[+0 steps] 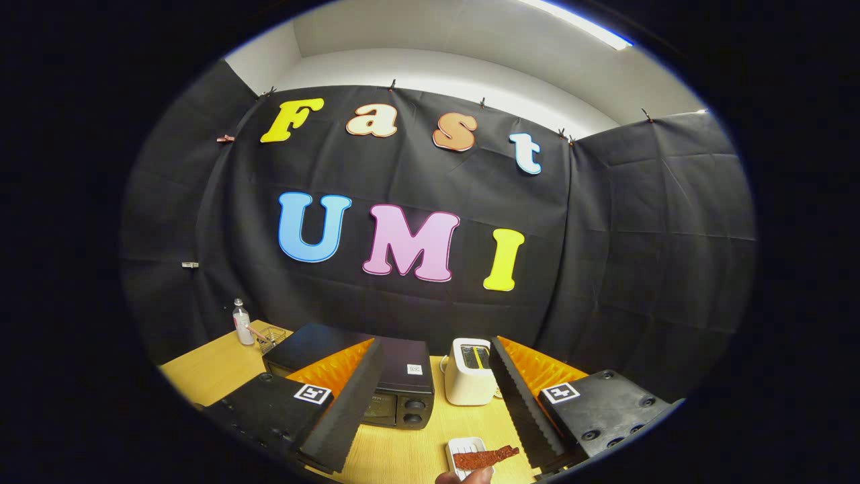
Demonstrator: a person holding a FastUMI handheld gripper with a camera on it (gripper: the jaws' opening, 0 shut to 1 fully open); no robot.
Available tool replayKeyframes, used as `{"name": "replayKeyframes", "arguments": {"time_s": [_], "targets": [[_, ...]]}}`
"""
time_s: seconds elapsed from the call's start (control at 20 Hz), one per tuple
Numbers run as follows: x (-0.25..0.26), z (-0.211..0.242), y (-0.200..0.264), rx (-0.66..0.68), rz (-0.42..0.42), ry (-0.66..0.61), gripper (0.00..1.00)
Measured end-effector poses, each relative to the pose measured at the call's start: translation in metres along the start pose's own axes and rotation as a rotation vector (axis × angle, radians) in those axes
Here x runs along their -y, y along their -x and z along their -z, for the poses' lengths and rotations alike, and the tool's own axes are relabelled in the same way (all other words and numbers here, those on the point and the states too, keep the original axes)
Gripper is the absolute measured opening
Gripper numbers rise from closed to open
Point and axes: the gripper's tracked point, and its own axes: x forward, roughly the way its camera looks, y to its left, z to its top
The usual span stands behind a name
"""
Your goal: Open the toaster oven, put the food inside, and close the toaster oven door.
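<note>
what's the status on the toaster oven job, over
Gripper open, holding nothing, above the table. Toaster oven ahead, partly behind one finger. Food strip on small white dish between fingers, a hand touching it.

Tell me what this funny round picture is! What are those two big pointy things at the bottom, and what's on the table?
The camera rides on a hand-held gripper, a two-finger grabbing tool, and looks forward along it. The two pointy things are its fingers, spread open and holding nothing. Beyond them, on the wooden table, sit a black toaster oven with its door shut and a white toaster. Close by, a person's hand offers a small white dish with a reddish strip of food. Farther back stand a bottle and a wire basket.
</note>
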Motion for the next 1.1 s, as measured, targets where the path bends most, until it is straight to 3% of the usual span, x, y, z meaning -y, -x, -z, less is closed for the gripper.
{"name": "replayKeyframes", "arguments": {"time_s": [0.75, 1.1], "targets": [[-0.031, 0.007, -0.009, -0.014, -0.049, -0.043, 0.97], [-0.089, 0.059, -0.056, -0.101, -0.09, -0.153, 0.97]]}}
